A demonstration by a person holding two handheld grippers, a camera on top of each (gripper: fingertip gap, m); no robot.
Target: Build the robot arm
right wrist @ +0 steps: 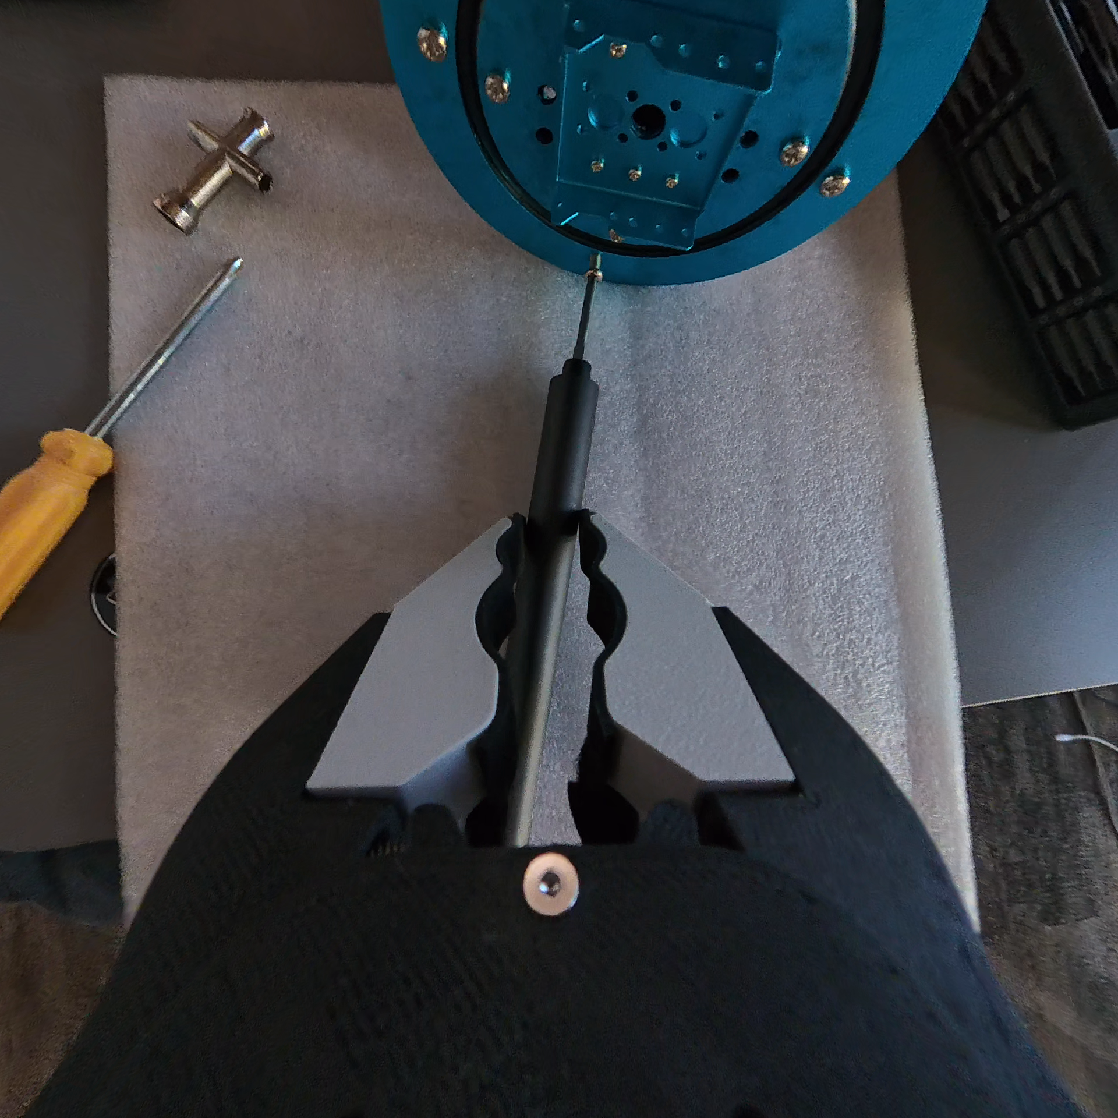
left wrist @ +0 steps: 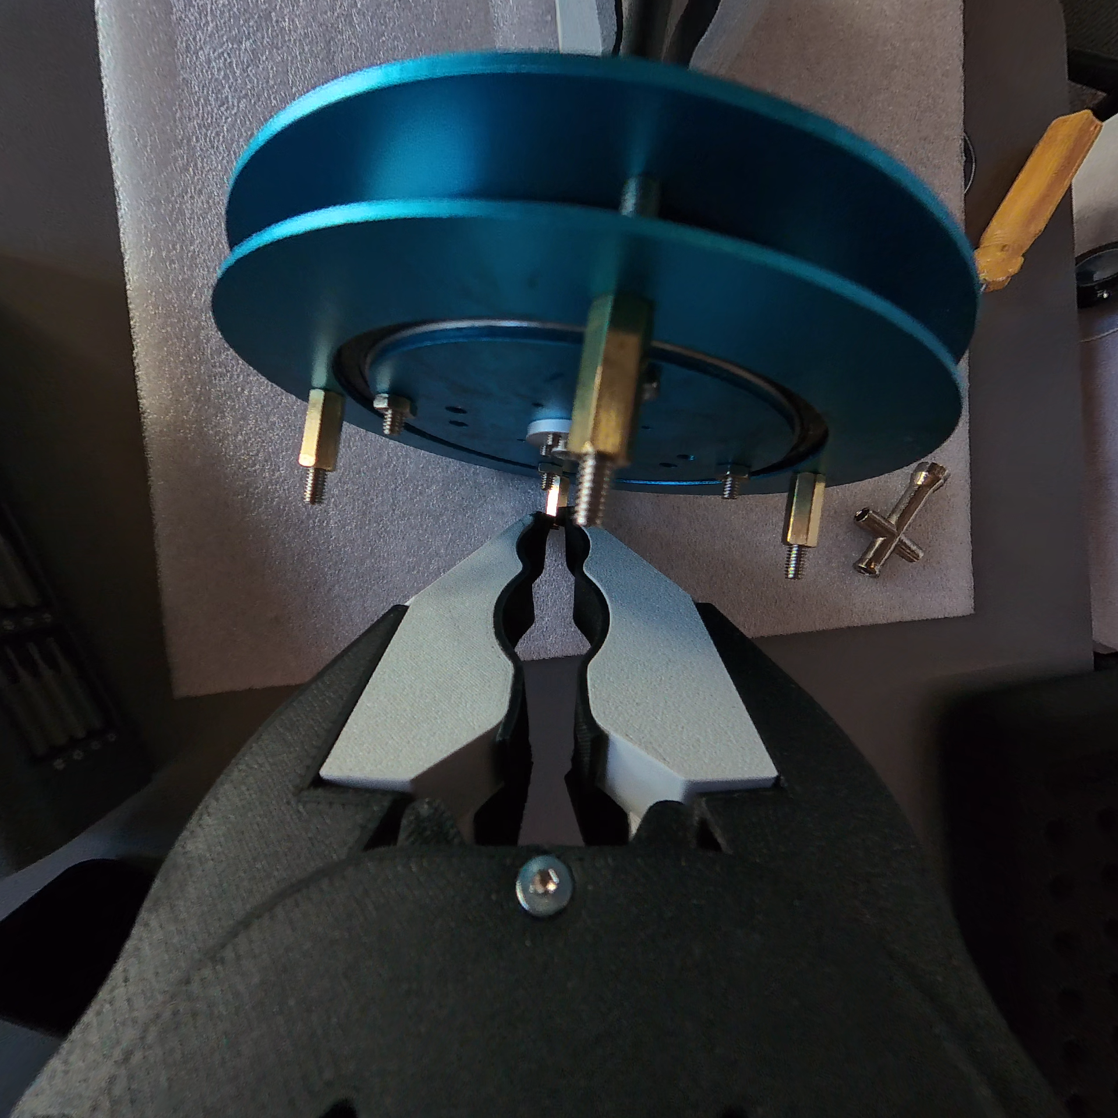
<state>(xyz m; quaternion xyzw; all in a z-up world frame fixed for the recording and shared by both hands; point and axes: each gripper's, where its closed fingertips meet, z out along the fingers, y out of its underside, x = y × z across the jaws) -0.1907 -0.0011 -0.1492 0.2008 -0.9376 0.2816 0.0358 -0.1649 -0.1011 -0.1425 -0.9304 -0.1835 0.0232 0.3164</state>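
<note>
A blue metal double-disc assembly [left wrist: 593, 254] with several brass standoffs [left wrist: 611, 387] is held tilted above a grey foam mat [left wrist: 339, 575]. My left gripper [left wrist: 553, 521] is shut on a small brass standoff [left wrist: 554, 501] at the assembly's lower edge. In the right wrist view the assembly's other face [right wrist: 665, 139] shows a blue bracket and several screws. My right gripper [right wrist: 550, 525] is shut on a slim dark precision screwdriver [right wrist: 559, 460]. Its thin bit touches a small screw [right wrist: 596, 269] at the disc's rim.
A metal cross wrench [right wrist: 218, 169] lies on the mat [right wrist: 363, 423], also in the left wrist view [left wrist: 895, 526]. A yellow-handled screwdriver [right wrist: 54, 490] lies at the mat's left edge. A black case of screwdriver bits [right wrist: 1040, 205] stands at the right. My hands' fingertips stand some 11 cm from each other. About 12 cm separates my left fingertips from the metal cross wrench [right wrist: 218, 169]. It is also in sight in the left wrist view [left wrist: 899, 512].
</note>
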